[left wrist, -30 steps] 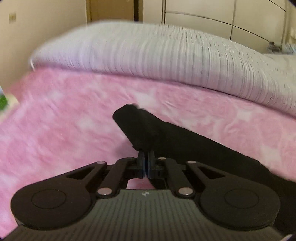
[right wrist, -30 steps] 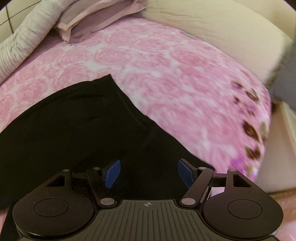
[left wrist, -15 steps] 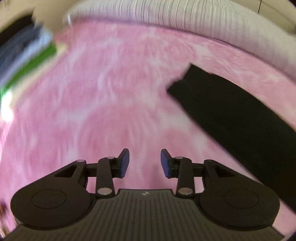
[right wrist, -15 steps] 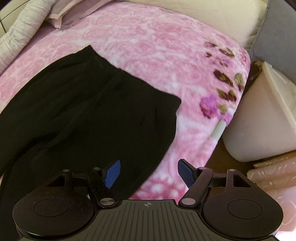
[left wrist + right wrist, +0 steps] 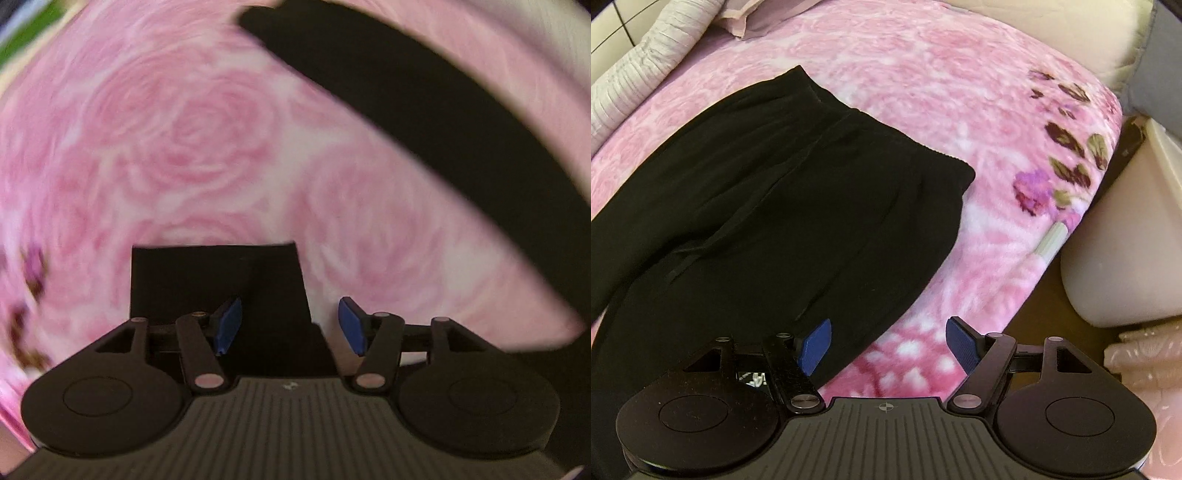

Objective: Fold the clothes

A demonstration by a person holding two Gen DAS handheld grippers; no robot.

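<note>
Black trousers (image 5: pixel 768 192) flat on pink rose blanket (image 5: pixel 923 81); both claws empty.

Near: left gripper (image 5: pixel 290 325) pointing steeply down, jaws opening, pads clear of the dark cloth end (image 5: pixel 218 280) below; right gripper (image 5: pixel 888 345) wide apart over the trousers' near edge, gripping nothing; farther: long black leg (image 5: pixel 424 110) across the blanket; grey ribbed bedding (image 5: pixel 639 85) and cream pillow (image 5: pixel 1052 26) at the back.

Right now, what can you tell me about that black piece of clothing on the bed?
The black trousers look like soft, matte knit fabric. They lie spread nearly flat on the pink rose-patterned blanket, with a ribbed waistband along the near end and seams and shallow creases running lengthwise. One long dark leg stretches across the left wrist view, where a hem end lies ahead of the fingers. Neither gripper touches them.
</note>
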